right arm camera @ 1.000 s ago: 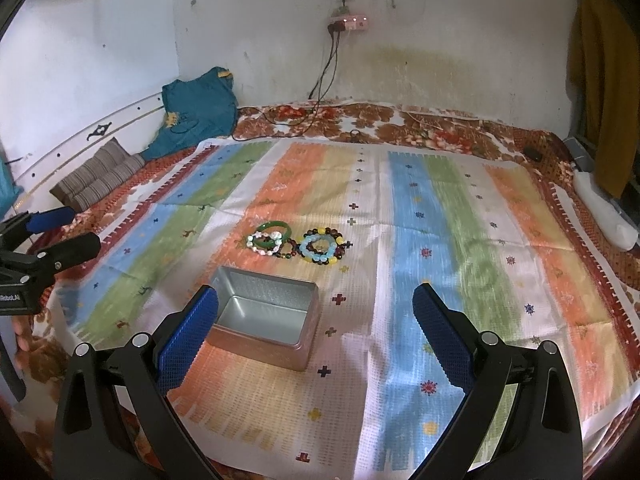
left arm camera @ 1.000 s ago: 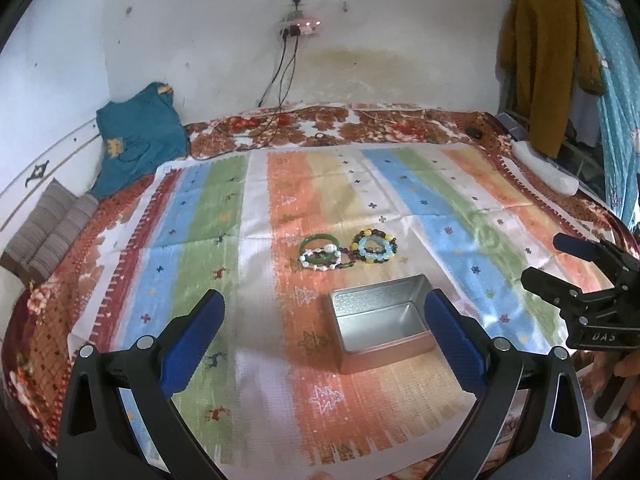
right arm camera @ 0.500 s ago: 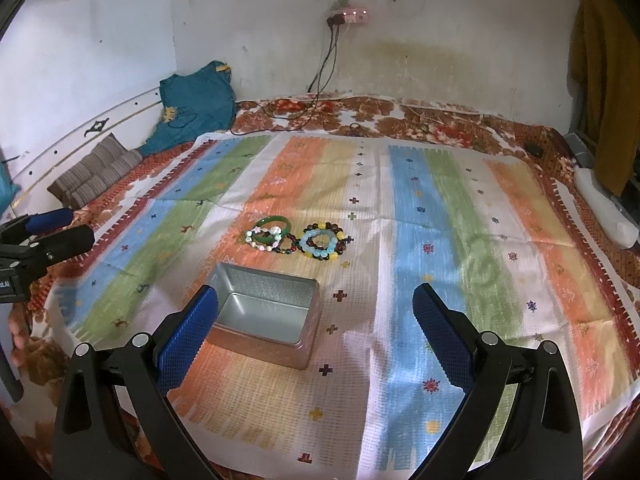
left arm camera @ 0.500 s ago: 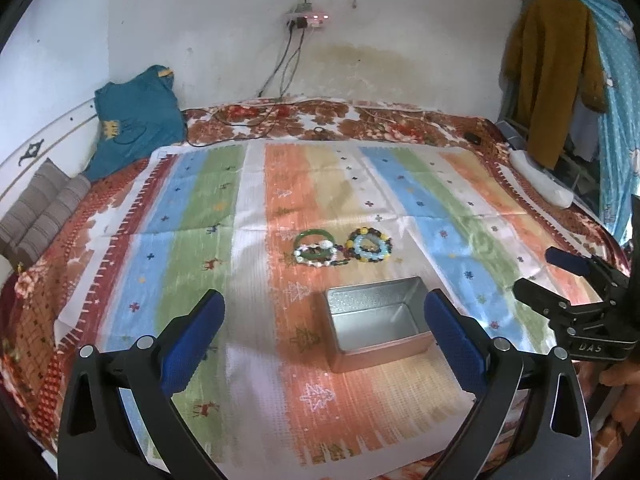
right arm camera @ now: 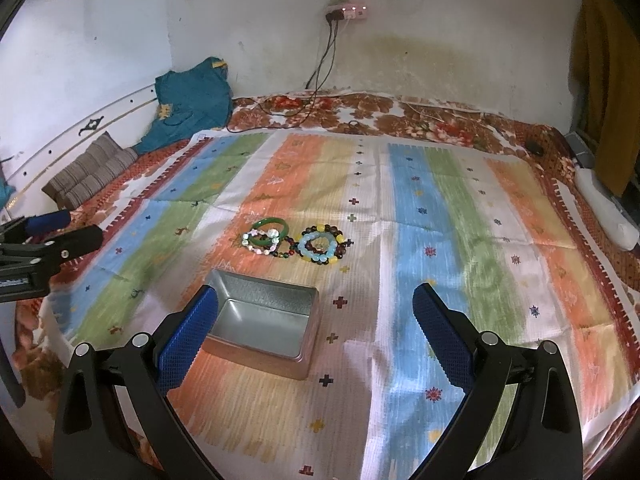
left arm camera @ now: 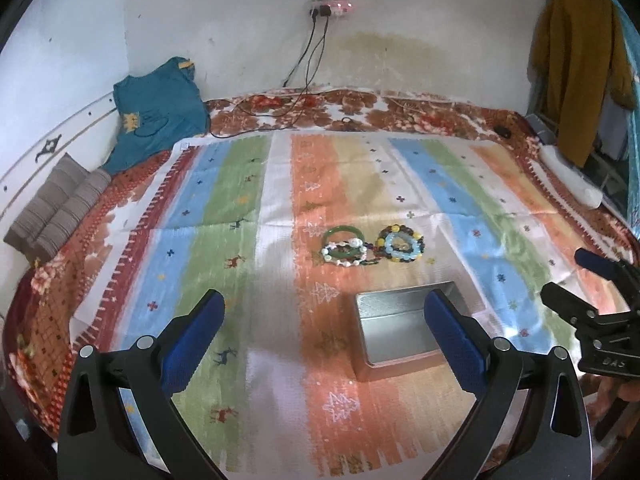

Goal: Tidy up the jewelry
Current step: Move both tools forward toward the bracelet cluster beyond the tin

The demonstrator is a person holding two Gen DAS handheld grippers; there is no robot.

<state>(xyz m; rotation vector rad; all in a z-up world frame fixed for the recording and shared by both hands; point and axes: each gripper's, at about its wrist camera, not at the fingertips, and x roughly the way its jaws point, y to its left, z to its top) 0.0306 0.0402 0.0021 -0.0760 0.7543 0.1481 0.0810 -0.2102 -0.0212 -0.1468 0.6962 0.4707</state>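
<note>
Both the left hand-held gripper [left arm camera: 320, 322] and the right hand-held gripper [right arm camera: 316, 316] are hovering wide apart and holding nothing over the bed [right arm camera: 440, 120], where the empty tin [right arm camera: 262, 322] is lying with its long axis crosswise, bracelets [right arm camera: 294, 242] clustered just beyond it on open cloth [right arm camera: 420, 220].

Legible text: one mark only. Left wrist view: the right gripper [left arm camera: 576, 280] is showing at the far right of the left gripper's own fingers, and its black body is carrying pale raised letters reading "DAS" on the lower block, low at the view's right edge. Right wrist view: the left gripper [right arm camera: 60, 228] is showing no lettering that can be made out. Nothing else in either view is presenting readable text, numbers or brand marks.
</note>
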